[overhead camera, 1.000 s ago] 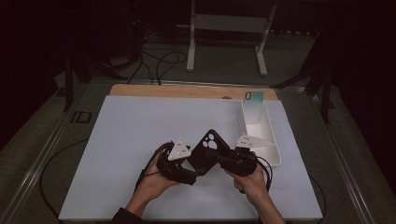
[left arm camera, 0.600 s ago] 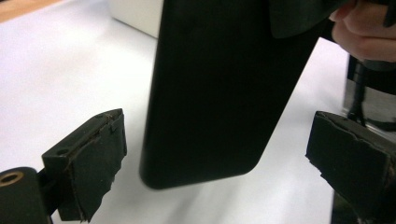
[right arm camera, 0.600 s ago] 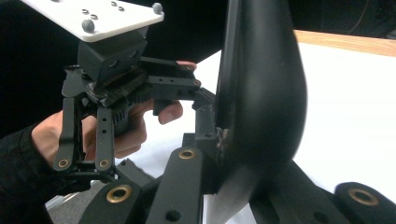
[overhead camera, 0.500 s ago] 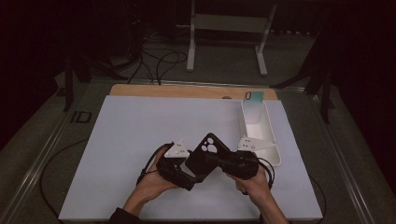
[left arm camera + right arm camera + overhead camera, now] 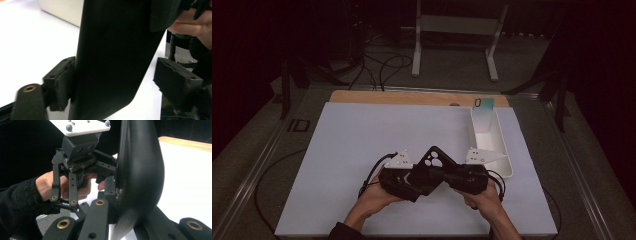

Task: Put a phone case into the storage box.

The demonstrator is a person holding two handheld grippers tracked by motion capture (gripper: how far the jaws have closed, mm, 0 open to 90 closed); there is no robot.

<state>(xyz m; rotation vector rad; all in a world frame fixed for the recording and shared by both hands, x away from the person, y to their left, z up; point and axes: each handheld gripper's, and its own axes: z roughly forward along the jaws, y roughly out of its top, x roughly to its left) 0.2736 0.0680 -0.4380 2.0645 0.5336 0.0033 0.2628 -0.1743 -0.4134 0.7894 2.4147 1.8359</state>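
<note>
The black phone case (image 5: 432, 167) is held up off the desk (image 5: 337, 150), btwn the two tongs, near the front edge by the person's hands. Right tongs (image 5: 451, 175) are clamped on it: in the right gripper view the case (image 5: 140, 175) sits edge-on, pinched at its lower part. Left tongs (image 5: 414, 181) come in from the opp. side. In the left gripper view the case (image 5: 115, 55) stands tall btwn the jaws, one pad (image 5: 60, 82) touching its side, the other pad (image 5: 175, 80) apart w/ a gap, so not gripping; jaws have just been closing round it.

Key relation: the case's long axis runs up and away from the left tongs, tilted, camera cut-outs at the upper end. Both hands about equally near. White tray (image 5: 499, 150) lies to the right, w/ a teal case (image 5: 484, 104) at its far end.
</note>
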